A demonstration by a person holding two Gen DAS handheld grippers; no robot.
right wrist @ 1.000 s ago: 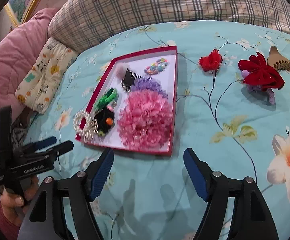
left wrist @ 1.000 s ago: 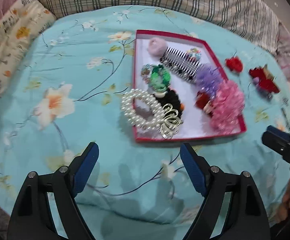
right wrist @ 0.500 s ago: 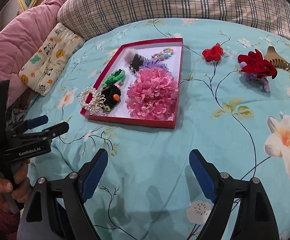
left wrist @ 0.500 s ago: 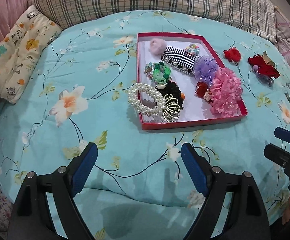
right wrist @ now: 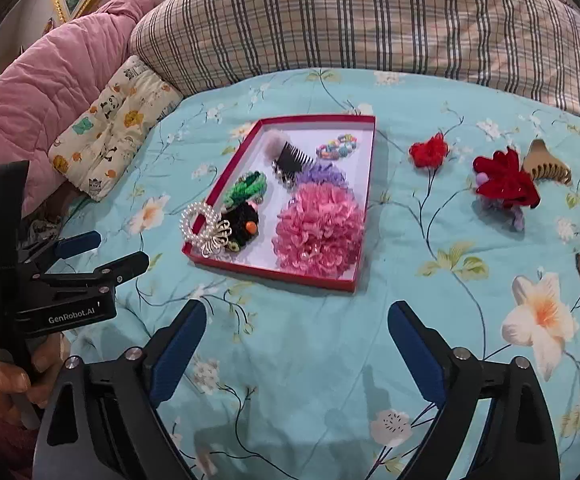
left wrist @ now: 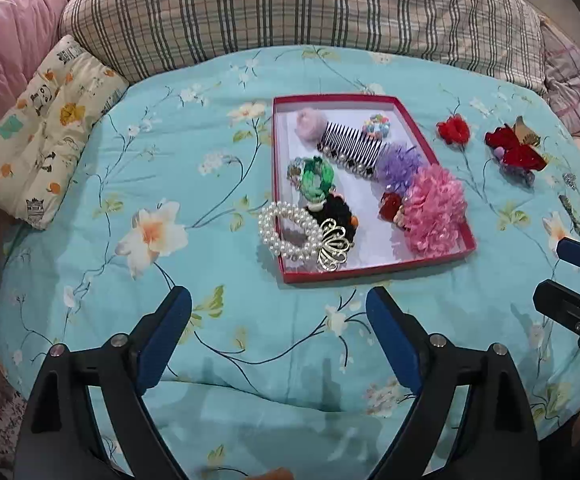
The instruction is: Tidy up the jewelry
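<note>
Both claws hanging wide open, empty: left gripper (left wrist: 278, 306), right gripper (right wrist: 296, 318). Red fabric flower (right wrist: 429, 149) looking light, soft; pinching its petals should suit.

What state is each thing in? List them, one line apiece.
left gripper: open, empty, above the bedspread.
right gripper: open, empty.
red box: lidless, holding hair accessories.
pearl bracelet: draped over the box's left rim.
black comb: lying flat in the box.
pink flower: in the box, against its right wall.
red flower: outside the box, on the bedspread.
red bow: outside, beside the tan claw clip.
</note>
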